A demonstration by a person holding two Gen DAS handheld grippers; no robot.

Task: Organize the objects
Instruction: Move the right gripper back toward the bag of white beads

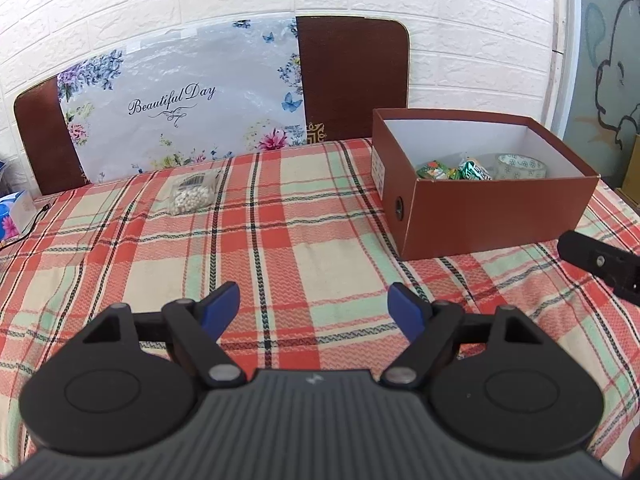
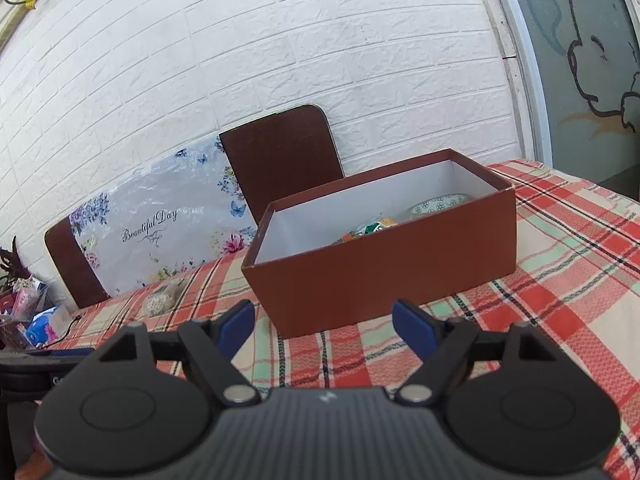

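A: Our left gripper [image 1: 314, 306] hangs over the plaid tablecloth [image 1: 280, 216] with its blue pads [image 1: 222, 304] spread wide and nothing between them. Do we agree on the right one?

B: We do. The right gripper [image 2: 324, 322] is parted just as wide, also empty, and it faces the long side of the brown box [image 2: 384, 264]. From the left wrist view we only catch the dark tip of it at the right edge, just beside the box.

A: And the box [image 1: 492, 216] itself?

B: We see it standing open on the cloth at the right, lid off, white inside. In it lie green snack packets [image 1: 452, 170] and, next to them toward the far end, a roll of clear patterned tape [image 1: 520, 166].

A: What do we still have lying out on the table?

B: One small clear bag of white beads [image 1: 192, 196], flat on the cloth toward the far left, well apart from the box and from both grippers. In the right wrist view we find the same bag [image 2: 162, 300] just left of the box's near corner.

A: Behind it all we have a brown chair back [image 1: 352, 80] under a flowered plastic cover [image 1: 180, 100], against a white brick wall [image 1: 460, 20].
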